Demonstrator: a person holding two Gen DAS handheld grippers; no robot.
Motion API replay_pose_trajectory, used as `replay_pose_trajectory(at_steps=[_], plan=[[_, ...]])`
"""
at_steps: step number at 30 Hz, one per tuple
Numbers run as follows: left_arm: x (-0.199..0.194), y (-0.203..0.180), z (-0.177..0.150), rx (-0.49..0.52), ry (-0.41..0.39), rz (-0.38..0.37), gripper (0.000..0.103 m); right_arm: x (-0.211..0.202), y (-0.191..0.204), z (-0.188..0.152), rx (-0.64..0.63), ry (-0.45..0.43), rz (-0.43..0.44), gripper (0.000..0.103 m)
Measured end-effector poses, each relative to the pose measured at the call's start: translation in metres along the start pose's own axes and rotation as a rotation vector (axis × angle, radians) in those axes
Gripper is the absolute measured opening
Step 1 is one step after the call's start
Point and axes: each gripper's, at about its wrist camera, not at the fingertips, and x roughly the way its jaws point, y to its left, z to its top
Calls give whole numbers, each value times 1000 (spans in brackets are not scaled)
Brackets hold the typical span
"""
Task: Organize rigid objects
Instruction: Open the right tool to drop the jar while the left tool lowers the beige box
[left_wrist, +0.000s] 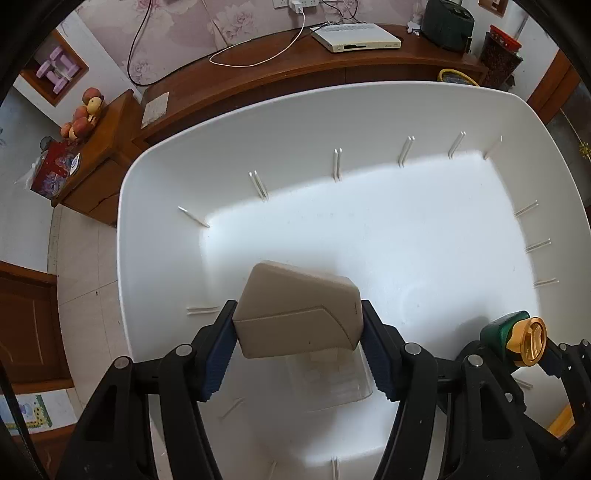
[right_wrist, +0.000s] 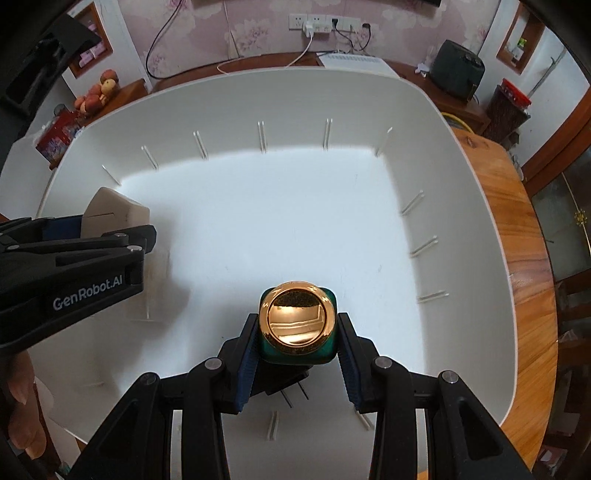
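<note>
A matte beige faceted box (left_wrist: 297, 314) is sitting pinched in the left gripper's (left_wrist: 298, 345) jaws above a smooth white ribbed bin (left_wrist: 306, 122), while the right gripper's (right_wrist: 297, 360) jaws at 3 o'clock are clamping a glossy green bottle (right_wrist: 299, 349) with a round gold cap (right_wrist: 297, 317).

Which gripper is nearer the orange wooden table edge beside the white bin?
Right. The right gripper holds the green bottle nearer the table; the left gripper is farther away.

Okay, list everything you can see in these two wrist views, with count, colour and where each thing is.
beige box: one, beige, clamped in left gripper over the bin
green bottle: one, green with gold cap, clamped in right gripper over the bin
white bin: one, white, under both grippers
set-top box: one, white, on the wooden sideboard behind
fruit: a pile, red-orange, cabinet at far left
left gripper: one, black with blue pads
right gripper: one, black with blue pads
</note>
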Motion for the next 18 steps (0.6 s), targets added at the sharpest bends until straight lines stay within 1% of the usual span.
replay_pose_trajectory(at_steps=[8,12,15,17,18], plan=[[0,1,-1,-7,-4,-23,67,3,0,-1,0,7,-4,40],[0,1,-3,-14,-8,-32,67,3,0,-1,6,9,5,43],[-1,0,-4,-21,-9,-34,67,0,1,-3,3,-1,6,47],[-2,1,-5,-31,-11,-35,67,-5,2,-4,-4,-19,12,53],[-3,1,-5,-38,-13,-35,67,-7,2,-5,-7,-27,13,57]])
